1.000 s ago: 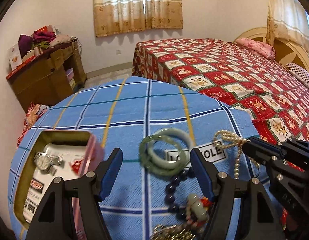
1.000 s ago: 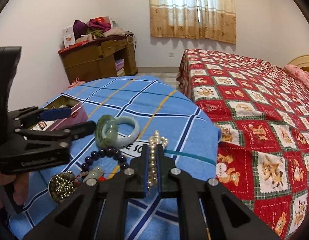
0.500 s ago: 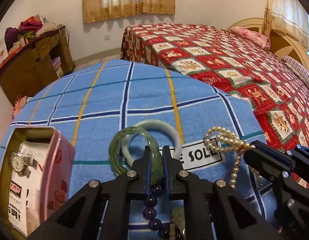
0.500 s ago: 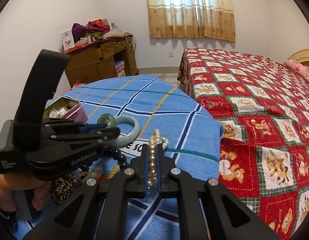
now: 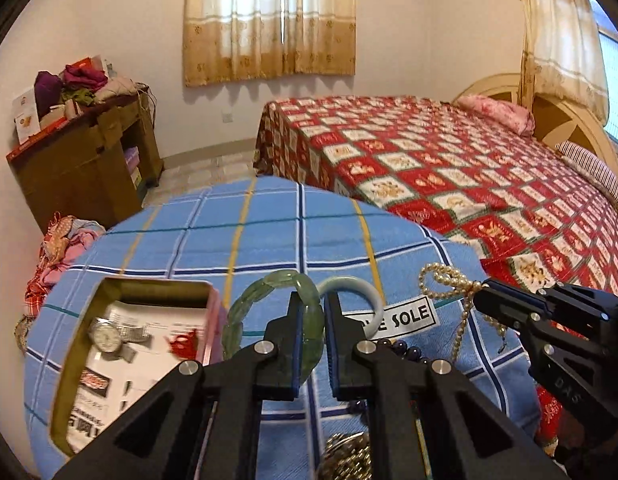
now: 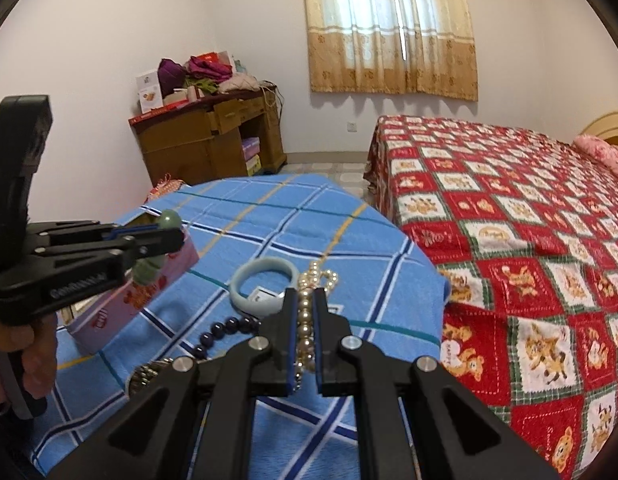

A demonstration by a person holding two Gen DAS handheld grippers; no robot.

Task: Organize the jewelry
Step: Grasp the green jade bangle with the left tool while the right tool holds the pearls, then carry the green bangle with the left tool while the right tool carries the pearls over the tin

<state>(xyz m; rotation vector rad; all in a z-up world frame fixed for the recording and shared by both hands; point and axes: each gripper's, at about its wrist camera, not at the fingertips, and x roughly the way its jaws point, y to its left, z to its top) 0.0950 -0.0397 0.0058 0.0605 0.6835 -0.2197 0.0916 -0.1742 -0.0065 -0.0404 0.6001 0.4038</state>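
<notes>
Two grippers each hold one piece of jewelry. The left gripper [image 5: 309, 332] has its jaws closed on the green bangle [image 5: 269, 312], lifted off the blue checked surface [image 5: 269, 232], just beside the pink tin [image 5: 213, 332] at 9 o'clock. The right gripper [image 6: 305, 320] has its jaws closed on the pearl necklace [image 6: 315, 280], at 3 o'clock from the bangle. Inside the tin lies one watch [image 5: 107, 334], so I think one piece is put away. The pale bangle [image 6: 265, 280], the dark bead bracelet [image 6: 225, 330] and a shiny beaded piece [image 5: 345, 456] at 6 o'clock are not in the tin yet. Most of the job looks left to do.
</notes>
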